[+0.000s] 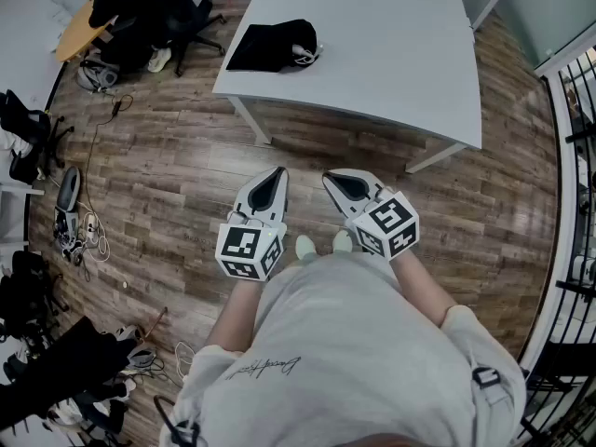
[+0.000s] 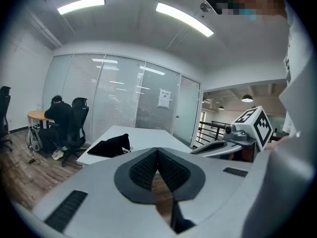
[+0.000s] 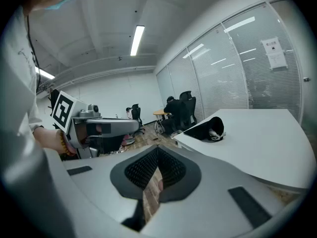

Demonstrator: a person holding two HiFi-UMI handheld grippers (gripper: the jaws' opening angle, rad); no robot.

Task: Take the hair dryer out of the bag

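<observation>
The only lettering is a line of script [image 1: 264,368] across the person's pale shirt and a paper notice [image 2: 164,97] on the glass partition, both too small to read. The black bag [image 1: 270,47] lies on the white table [image 1: 391,54], at the tabletop's left edge near its front-left corner; something pale [image 1: 305,54] shows at the bag's end. The left gripper [image 1: 277,173] and right gripper [image 1: 331,177] hang over the wood-plank floor [image 1: 168,184], jaws closed together, holding nothing. Cables [image 1: 88,226] litter the floor.
</observation>
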